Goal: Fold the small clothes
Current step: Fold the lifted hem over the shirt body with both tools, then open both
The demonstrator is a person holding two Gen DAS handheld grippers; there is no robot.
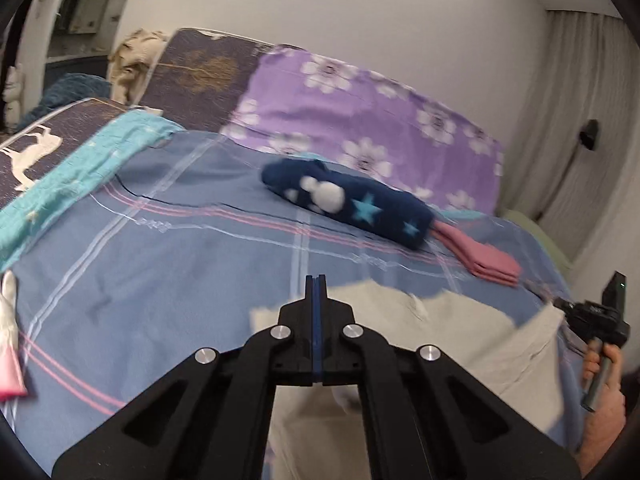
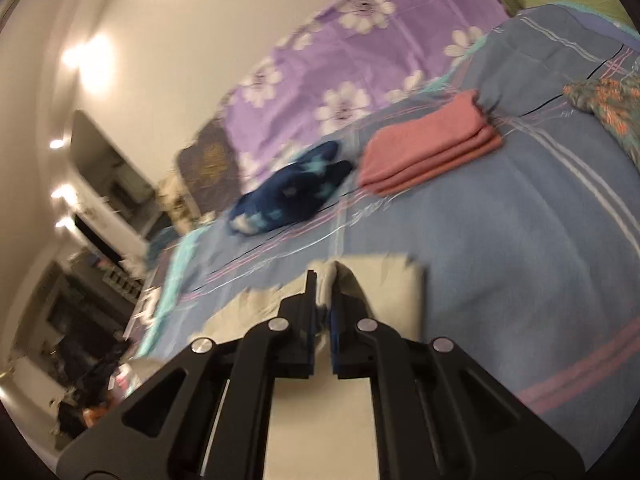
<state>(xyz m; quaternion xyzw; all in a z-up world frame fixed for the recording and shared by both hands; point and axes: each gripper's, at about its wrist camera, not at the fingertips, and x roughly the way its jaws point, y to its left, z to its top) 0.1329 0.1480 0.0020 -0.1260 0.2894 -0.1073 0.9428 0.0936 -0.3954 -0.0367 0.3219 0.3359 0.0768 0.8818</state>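
A blue plaid bedsheet (image 1: 168,264) covered the bed, with a purple floral pillow (image 1: 360,120) at its far edge. A pale cream garment (image 1: 460,340) lay on the sheet directly beneath both claws. Farther off lay a navy star-patterned garment (image 1: 348,200), rolled up, touching a folded pink cloth (image 2: 432,148). The right gripper (image 2: 323,280) stood nearly closed, pinching a raised fold of the cream garment between its fingers. The left gripper (image 1: 315,284) was fully closed above the cream garment's edge; whether it caught fabric was unclear.
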